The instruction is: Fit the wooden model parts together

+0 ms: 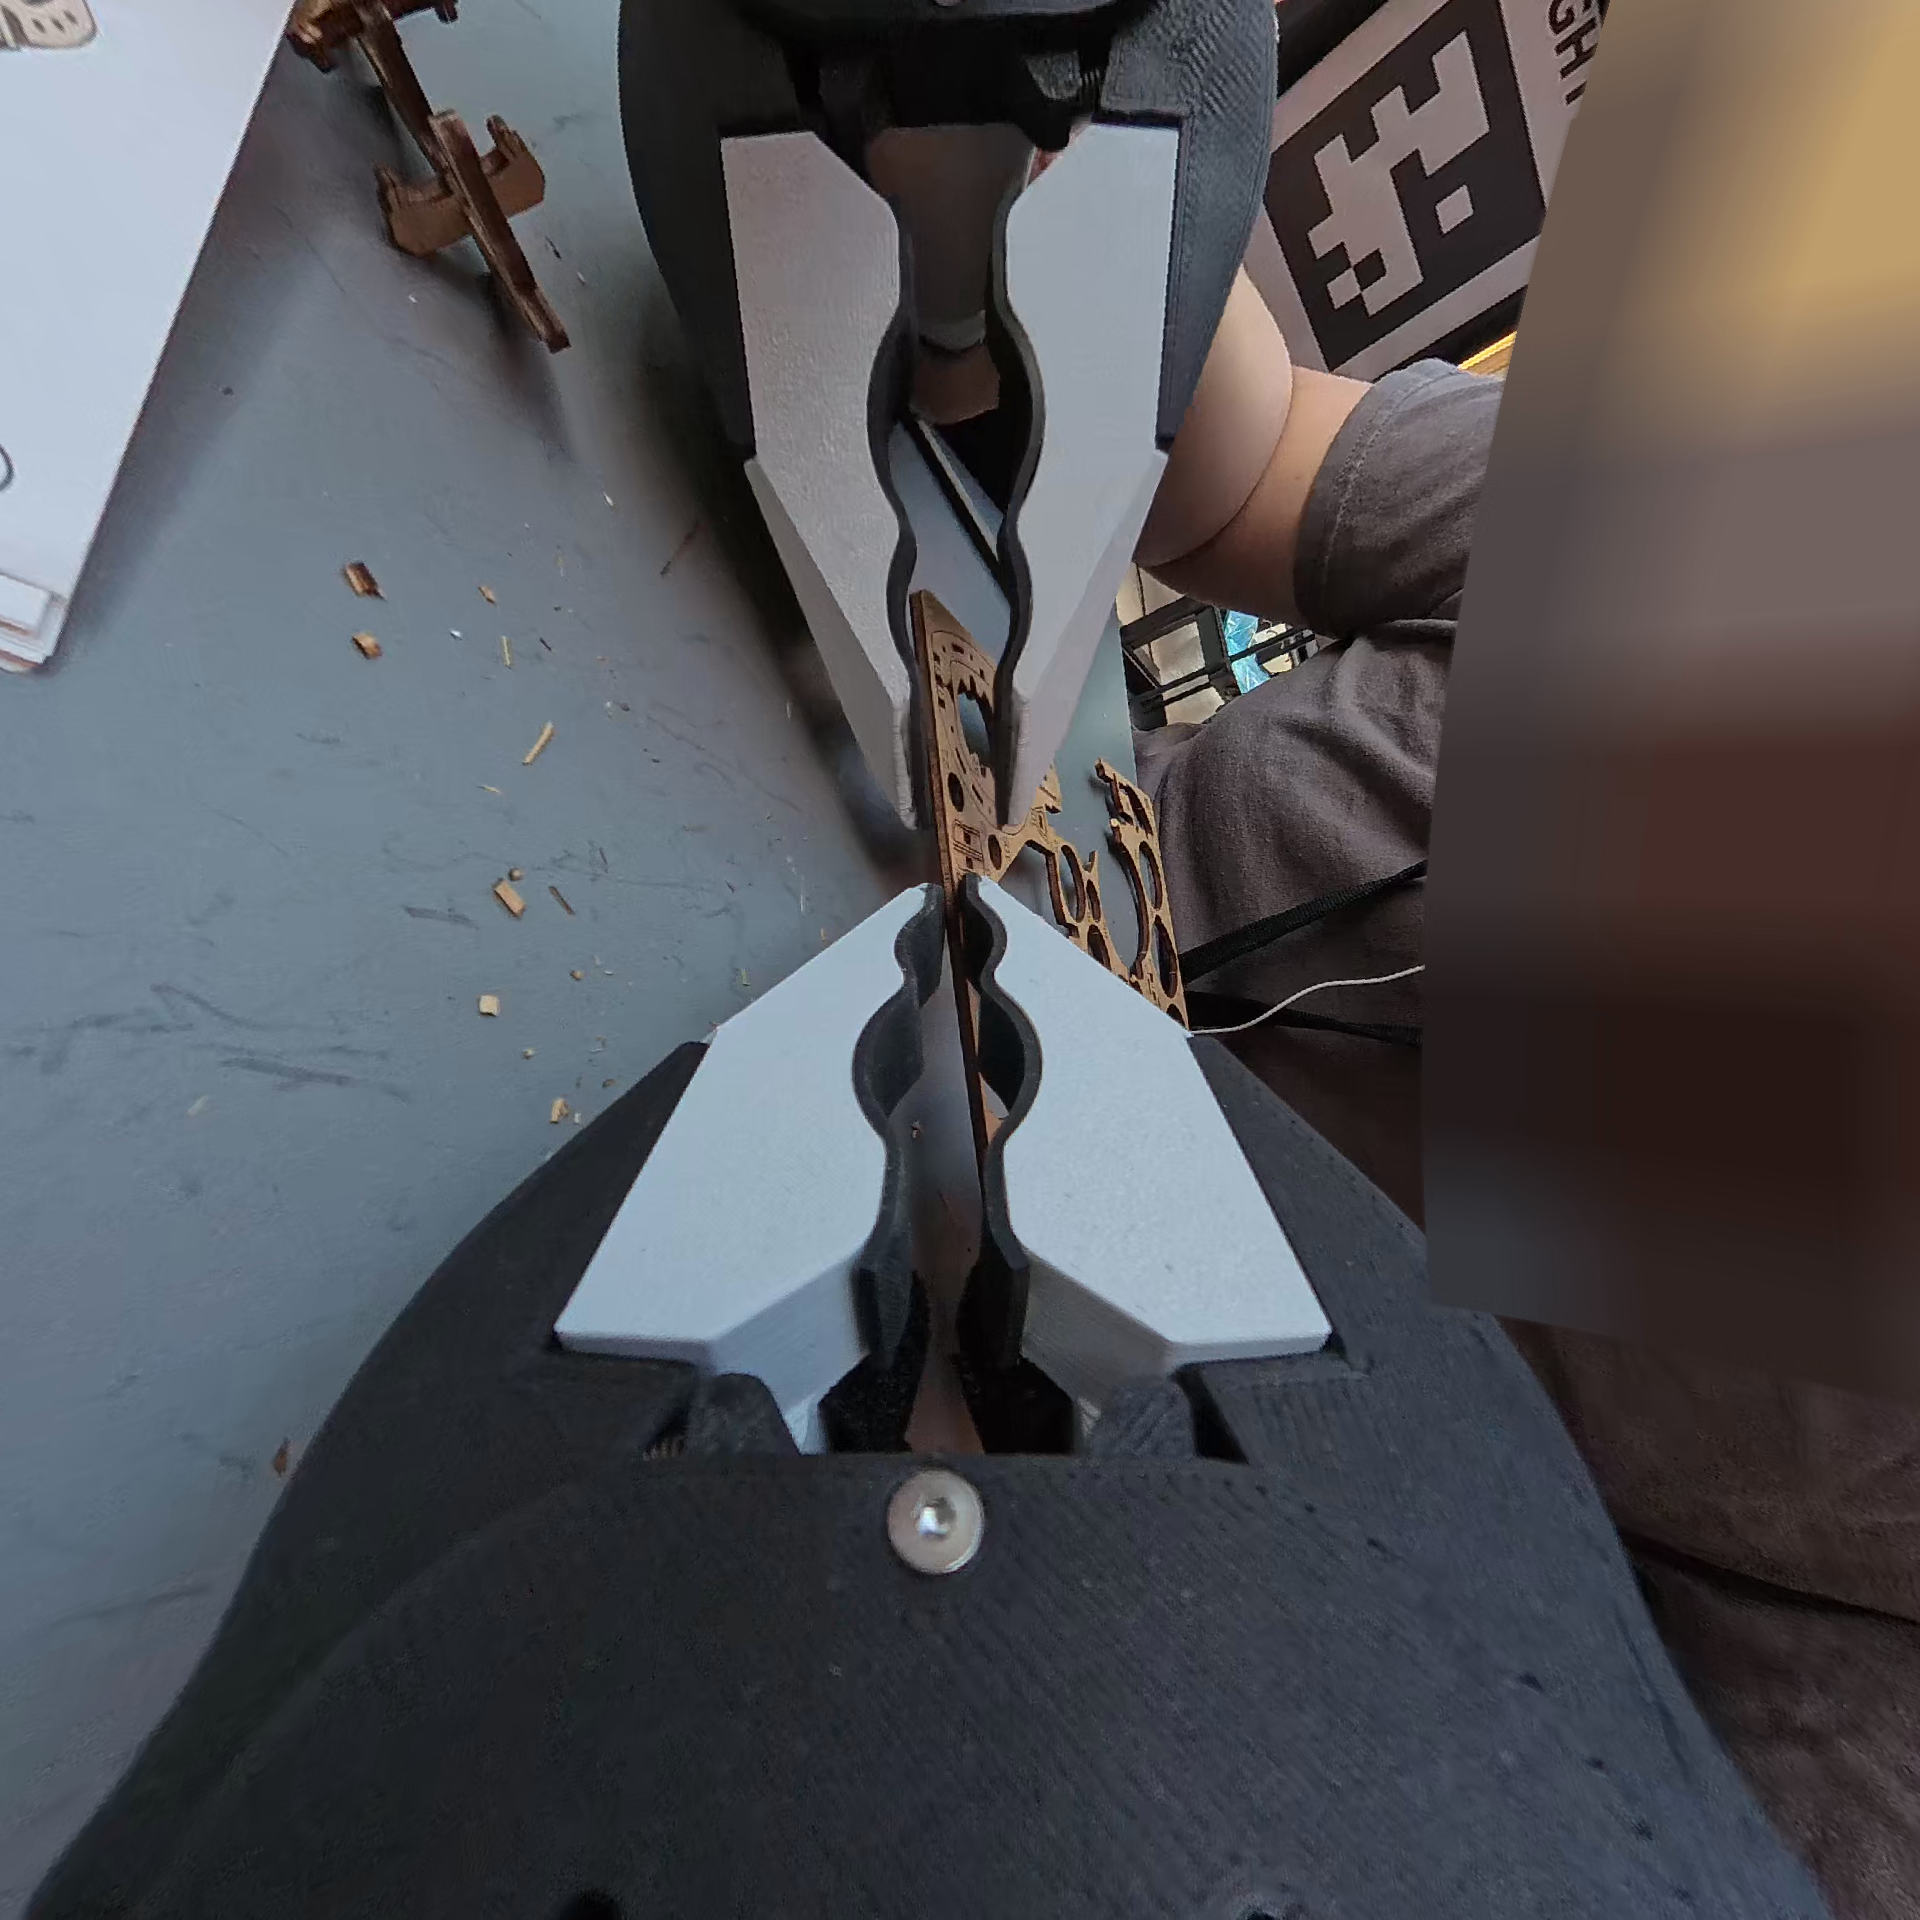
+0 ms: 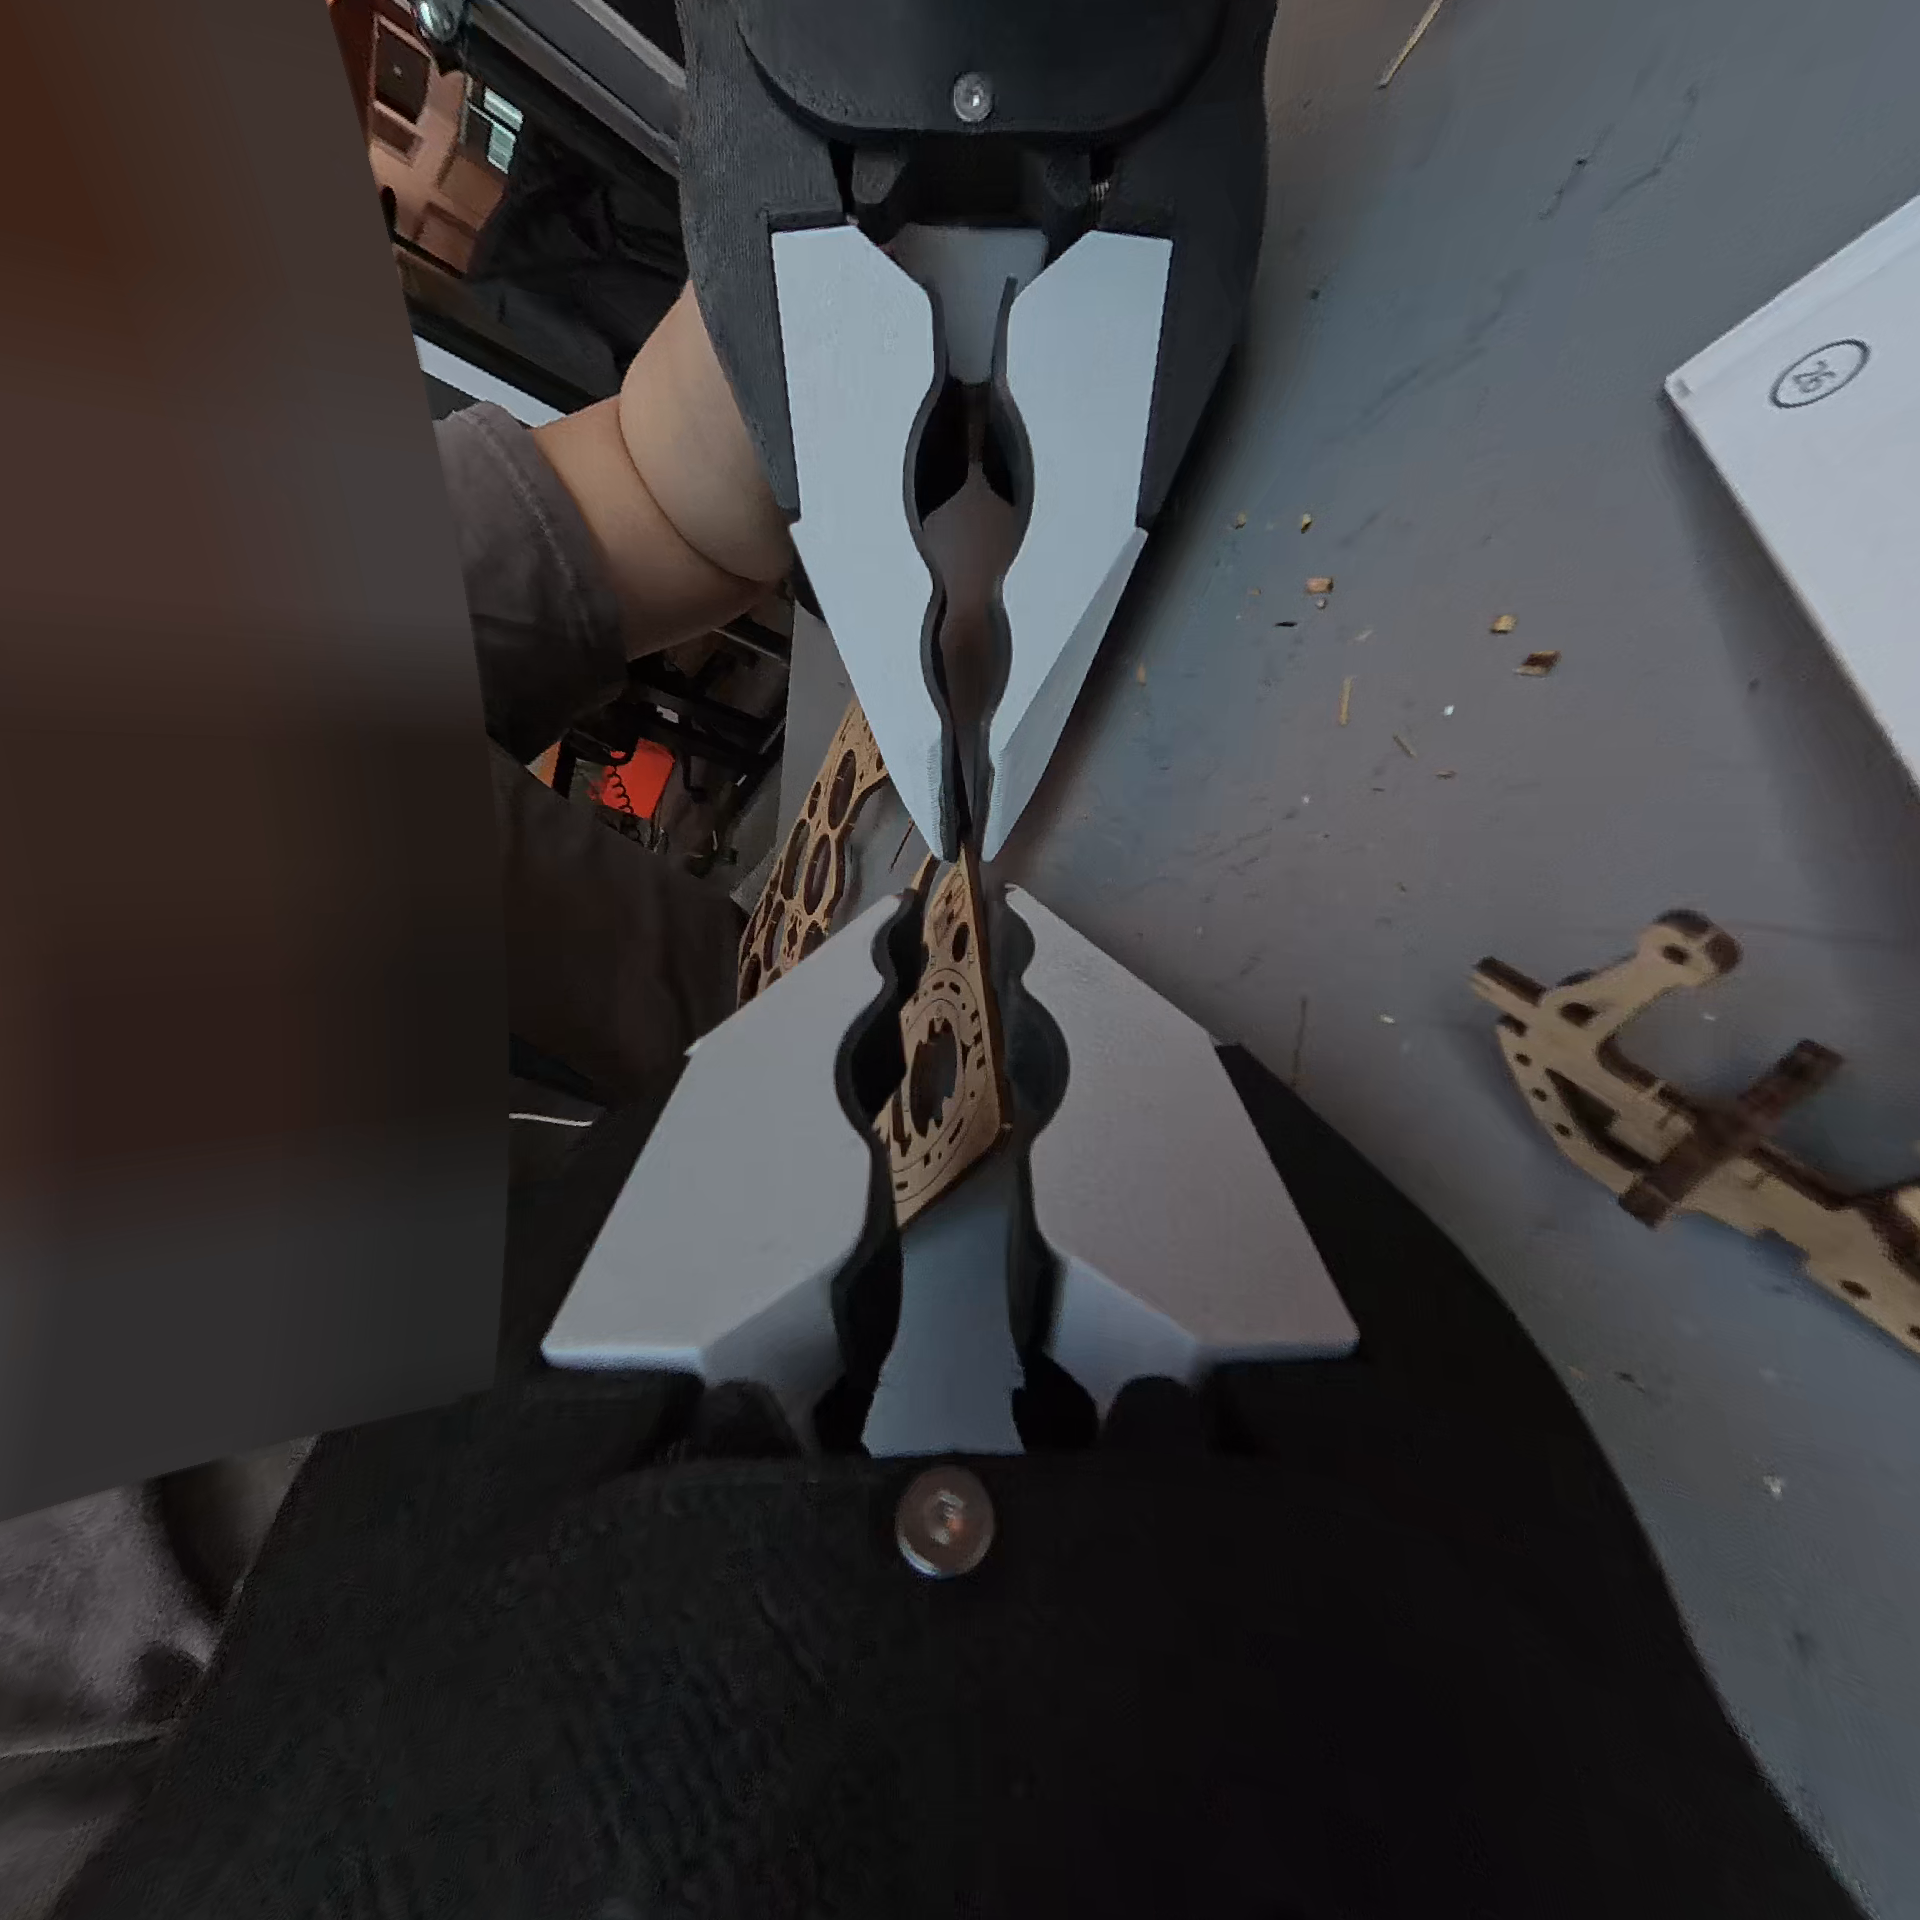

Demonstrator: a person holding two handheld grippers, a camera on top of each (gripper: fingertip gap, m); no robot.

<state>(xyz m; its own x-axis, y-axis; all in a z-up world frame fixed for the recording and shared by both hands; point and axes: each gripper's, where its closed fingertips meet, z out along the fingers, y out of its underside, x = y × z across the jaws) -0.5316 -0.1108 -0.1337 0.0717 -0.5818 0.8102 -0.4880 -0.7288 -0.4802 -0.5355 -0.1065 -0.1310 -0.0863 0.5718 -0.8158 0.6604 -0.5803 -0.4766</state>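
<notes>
A thin laser-cut wooden sheet (image 1: pixel 1127 904) with round and gear-shaped cut-outs is held in the air between my two grippers, which face each other tip to tip. My left gripper (image 1: pixel 951 899) is shut on the sheet, which runs edge-on between its pads. My right gripper (image 1: pixel 961 821) comes in from the top of that view and grips the same sheet. In the right wrist view, my right gripper (image 2: pixel 951 904) holds a slanted corner of the sheet (image 2: pixel 945 1081) with a gear-shaped hole. The left gripper (image 2: pixel 966 847) pinches it just beyond.
A partly built wooden model (image 1: pixel 468 177) lies on the grey table (image 1: pixel 260 935); it also shows in the right wrist view (image 2: pixel 1683 1101). A white box (image 1: pixel 62 312) sits at the table's side (image 2: pixel 1829 499). Wood chips (image 1: pixel 509 894) are scattered. A person's arm (image 1: pixel 1247 436) is close behind. Both grippers' tips are close together, under 4 cm apart.
</notes>
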